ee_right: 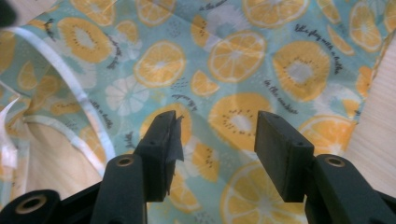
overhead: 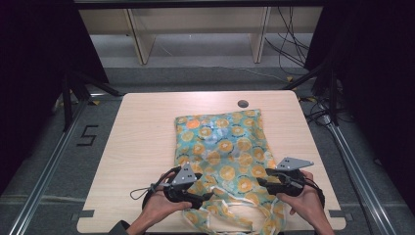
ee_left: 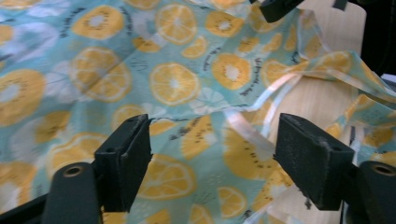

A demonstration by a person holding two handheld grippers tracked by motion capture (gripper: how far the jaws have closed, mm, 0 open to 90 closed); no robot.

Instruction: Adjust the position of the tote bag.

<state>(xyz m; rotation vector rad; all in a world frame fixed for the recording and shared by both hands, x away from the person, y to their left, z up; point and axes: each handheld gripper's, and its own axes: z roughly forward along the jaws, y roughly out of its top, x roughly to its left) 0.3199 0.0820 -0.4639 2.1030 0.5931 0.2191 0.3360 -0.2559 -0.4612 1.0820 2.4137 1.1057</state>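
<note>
A teal cloth bag printed with orange and kiwi slices [overhead: 222, 147] lies flat on the wooden table [overhead: 142, 142], its pale straps [overhead: 247, 213] bunched at the near edge. My left gripper [overhead: 208, 197] hovers over the bag's near left corner, jaws apart and nothing between them; the left gripper view looks down on the bag [ee_left: 177, 84] and a strap [ee_left: 275, 98]. My right gripper [overhead: 262, 182] is over the near right side, also open. Its view has the printed fabric [ee_right: 243, 60] below the jaws and a strap [ee_right: 70, 79] at the left.
A round cable hole [overhead: 242, 104] sits in the table near its far edge. Bare wood lies left of the bag. Beyond the table are shelf legs [overhead: 139, 44] and loose cables [overhead: 288, 49] on the floor. Dark curtains close in both sides.
</note>
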